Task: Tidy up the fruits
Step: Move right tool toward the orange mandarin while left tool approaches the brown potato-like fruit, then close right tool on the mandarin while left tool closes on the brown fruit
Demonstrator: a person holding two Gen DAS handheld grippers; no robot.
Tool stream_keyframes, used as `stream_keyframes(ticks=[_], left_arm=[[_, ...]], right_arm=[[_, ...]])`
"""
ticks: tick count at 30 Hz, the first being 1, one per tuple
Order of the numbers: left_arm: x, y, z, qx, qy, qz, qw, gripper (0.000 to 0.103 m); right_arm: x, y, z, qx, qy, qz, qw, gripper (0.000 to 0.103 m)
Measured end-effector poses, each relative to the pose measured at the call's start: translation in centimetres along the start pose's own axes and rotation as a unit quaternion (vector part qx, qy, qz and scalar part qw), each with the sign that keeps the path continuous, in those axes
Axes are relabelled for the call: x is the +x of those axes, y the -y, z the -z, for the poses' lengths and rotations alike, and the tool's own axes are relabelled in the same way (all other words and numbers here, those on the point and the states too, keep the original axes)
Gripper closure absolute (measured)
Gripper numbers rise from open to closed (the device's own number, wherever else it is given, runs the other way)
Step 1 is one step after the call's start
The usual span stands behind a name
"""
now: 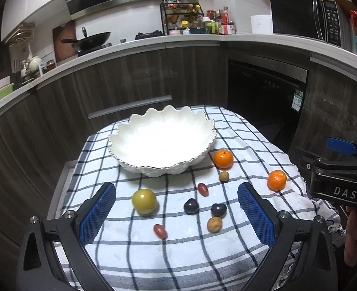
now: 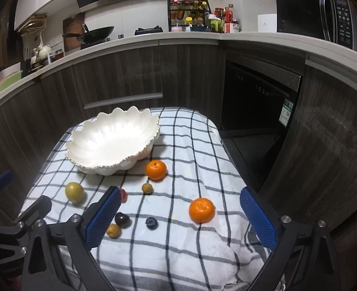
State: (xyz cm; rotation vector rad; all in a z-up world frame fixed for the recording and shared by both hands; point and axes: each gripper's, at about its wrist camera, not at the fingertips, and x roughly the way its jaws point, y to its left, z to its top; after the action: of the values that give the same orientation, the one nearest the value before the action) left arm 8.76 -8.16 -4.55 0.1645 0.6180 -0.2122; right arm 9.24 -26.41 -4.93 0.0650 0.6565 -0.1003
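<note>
1. Opening step, by the look of it: scalloped white bowl [image 1: 162, 138] empty, every fruit loose on the checked cloth [image 1: 178, 249].
2. Left gripper [image 1: 177, 212] spread wide, holding nothing, hanging over the green-yellow plum [image 1: 144, 201], dark plums and small red fruits.
3. Right gripper [image 2: 181, 214] spread wide too, empty, with the nearer mandarin [image 2: 201, 209] between its fingers but untouched.
4. Next, probably: lower around one fruit, close gently, carry to the bowl.
5. Second mandarin [image 2: 156, 169] just beside the bowl; fruits round, smooth, apt to roll.
</note>
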Motion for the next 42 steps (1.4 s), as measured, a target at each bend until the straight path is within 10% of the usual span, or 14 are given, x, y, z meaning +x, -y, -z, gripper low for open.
stream_keyframes(ticks=[42], left_arm=[[9.7,4.9,5.0,0.029,-0.134,0.042,0.9897,0.03]], right_arm=[[9.9,3.0,3.2,-0.024,-0.075,0.01,0.997,0.017]])
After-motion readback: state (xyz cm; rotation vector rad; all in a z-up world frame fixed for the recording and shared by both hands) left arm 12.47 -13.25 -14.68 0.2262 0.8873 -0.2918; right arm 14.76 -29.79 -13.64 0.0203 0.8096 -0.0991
